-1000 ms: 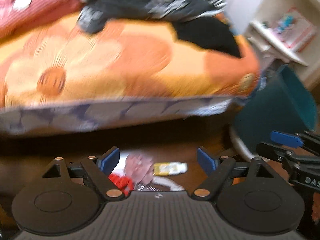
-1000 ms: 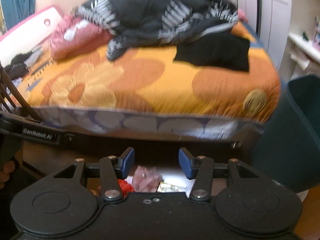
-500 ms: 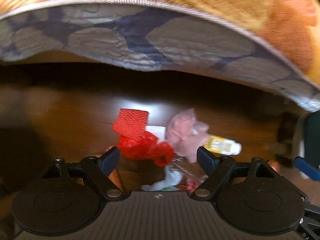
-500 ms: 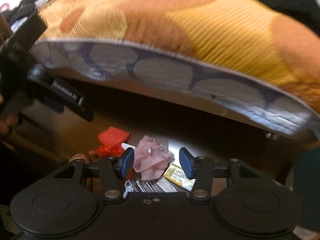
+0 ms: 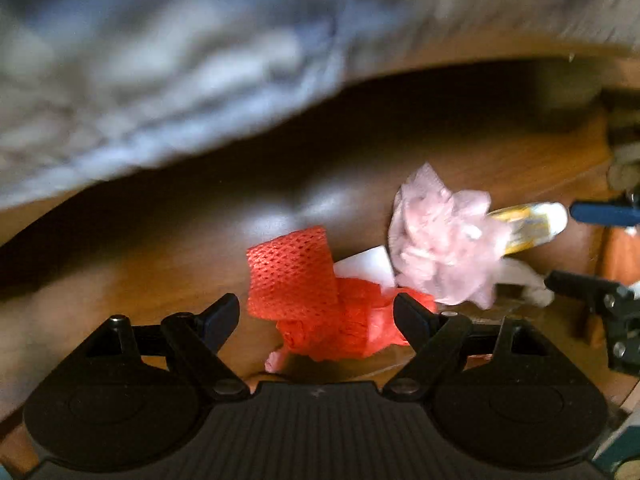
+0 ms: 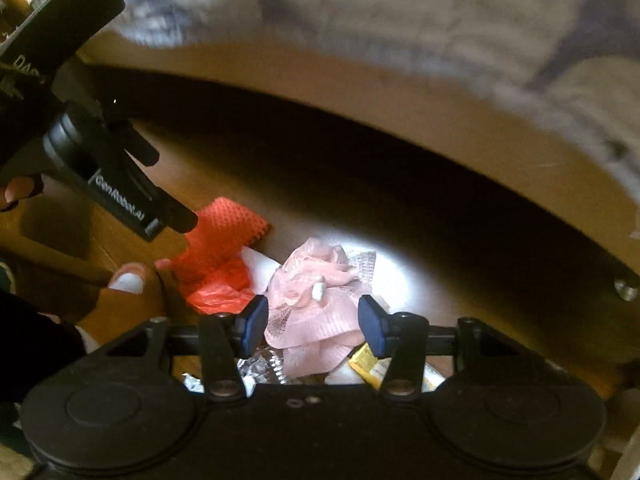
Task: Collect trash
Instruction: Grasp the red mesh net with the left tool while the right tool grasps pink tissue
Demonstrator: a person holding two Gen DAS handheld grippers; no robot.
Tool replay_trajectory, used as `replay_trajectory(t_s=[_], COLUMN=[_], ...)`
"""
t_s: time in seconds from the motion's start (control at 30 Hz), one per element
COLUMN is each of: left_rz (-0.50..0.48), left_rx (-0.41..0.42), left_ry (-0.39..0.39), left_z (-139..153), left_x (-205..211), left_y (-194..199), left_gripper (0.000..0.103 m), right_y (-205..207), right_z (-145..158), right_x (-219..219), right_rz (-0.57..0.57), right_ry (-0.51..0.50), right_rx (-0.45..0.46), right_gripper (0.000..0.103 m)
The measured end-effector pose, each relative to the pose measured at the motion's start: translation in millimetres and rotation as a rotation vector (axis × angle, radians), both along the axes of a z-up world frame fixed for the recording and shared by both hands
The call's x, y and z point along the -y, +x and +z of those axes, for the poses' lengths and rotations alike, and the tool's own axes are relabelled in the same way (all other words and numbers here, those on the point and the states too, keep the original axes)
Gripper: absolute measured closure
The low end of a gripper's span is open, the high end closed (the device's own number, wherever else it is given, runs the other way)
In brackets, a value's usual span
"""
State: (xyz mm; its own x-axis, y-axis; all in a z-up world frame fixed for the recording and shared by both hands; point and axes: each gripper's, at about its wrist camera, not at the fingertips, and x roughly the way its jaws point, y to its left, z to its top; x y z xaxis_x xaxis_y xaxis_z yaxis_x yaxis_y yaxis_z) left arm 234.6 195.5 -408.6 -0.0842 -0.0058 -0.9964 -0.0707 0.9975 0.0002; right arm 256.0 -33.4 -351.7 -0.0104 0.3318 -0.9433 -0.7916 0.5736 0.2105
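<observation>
Both tongs lower, over crumpled trash (image 6: pixel 316 312)

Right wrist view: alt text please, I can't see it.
The open right gripper frames a crumpled pink wrapper in a trash pile on the wooden floor. Red mesh netting lies left, under the left gripper.

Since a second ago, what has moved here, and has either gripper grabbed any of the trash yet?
Both grippers came down from bed level to the floor litter. The left gripper now straddles the red mesh net, and the right gripper straddles the pink crumpled wrapper. Nothing is taken hold of: both are as open as before. The red net, pink wrapper and yellow packet lie where they were.
</observation>
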Motion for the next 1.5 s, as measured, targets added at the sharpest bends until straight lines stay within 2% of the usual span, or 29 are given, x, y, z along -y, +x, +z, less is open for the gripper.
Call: replay_trajectory(t_s=[0.07,0.33,0.47,0.67,0.7,0.8,0.87,0.93,0.97,1.1,1.23,1.5], left_rz=[0.004,0.158,0.239,0.288,0.297,0.336,0.360,0.376,0.384,0.406,0.408,0.317], left_rx=[-0.007,-0.065,-0.100,-0.131,-0.132,-0.141,-0.142,-0.133,-0.127,-0.105,-0.088,-0.077], left_ry=[0.003,-0.030,-0.058,-0.091,-0.097,-0.128,-0.140,-0.156,-0.155,-0.146,-0.149,-0.132], left_z=[-21,-90,-116,-142,-144,-152,-153,-151,-149,-147,-137,-92], left_x=[-6,-35,-47,-54,-56,-61,-64,-65,-67,-69,-69,-52], left_y=[-1,-3,-5,-8,-9,-11,-12,-11,-11,-13,-15,-22], left_gripper=[0.019,0.019,0.019,0.019,0.022,0.040,0.046,0.060,0.062,0.077,0.080,0.080], right_y=[0,1,3,11,11,18,20,19,19,17,14,10], right_z=[-16,-58,-77,-96,-98,-100,-103,-104,-105,-101,-83,-8], right_x=[-10,-42,-48,-48,-48,-48,-47,-48,-49,-47,-37,-16], right_rz=[0.016,0.018,0.009,-0.015,-0.022,-0.042,-0.052,-0.058,-0.060,-0.050,-0.063,-0.123], right_ry=[-0.019,-0.052,-0.091,-0.118,-0.118,-0.114,-0.112,-0.107,-0.106,-0.107,-0.084,-0.012], right_rx=[-0.007,-0.024,-0.035,-0.077,-0.085,-0.114,-0.127,-0.123,-0.130,-0.106,-0.065,-0.019], right_gripper=[0.053,0.053,0.053,0.054,0.054,0.055,0.056,0.066,0.073,0.081,0.084,0.085])
